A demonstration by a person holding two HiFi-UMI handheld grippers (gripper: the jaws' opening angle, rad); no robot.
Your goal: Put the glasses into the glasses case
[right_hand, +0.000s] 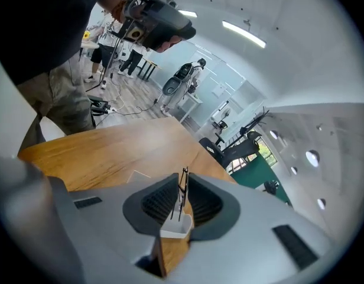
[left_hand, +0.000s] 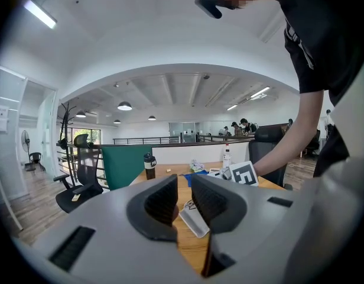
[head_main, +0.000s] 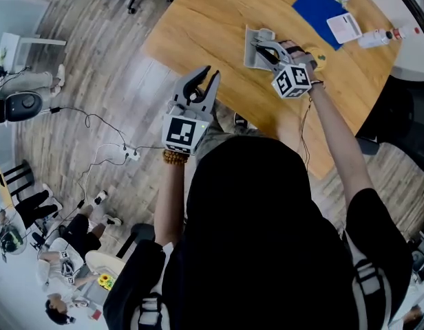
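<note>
**Insertion step in hand: glasses held over the open case, not yet released.**

The left gripper [head_main: 202, 81] is held off to the left near the edge of the surface [head_main: 219, 12], its fingers [left_hand: 161, 201] narrowly apart with nothing between them. Further right, the glasses case [head_main: 251, 52] lies open on the surface. The right gripper [head_main: 265, 51] is poised just above it, fingers [right_hand: 160, 199] closed on the glasses [right_hand: 182, 188]. The glasses are seen edge-on as thin black lines standing nearly upright between the fingers. Their long axis probably runs along the length of the case, though the frame is too thin to settle this. The next move is judged to call for the glasses being lowered level into the case before release.
</note>
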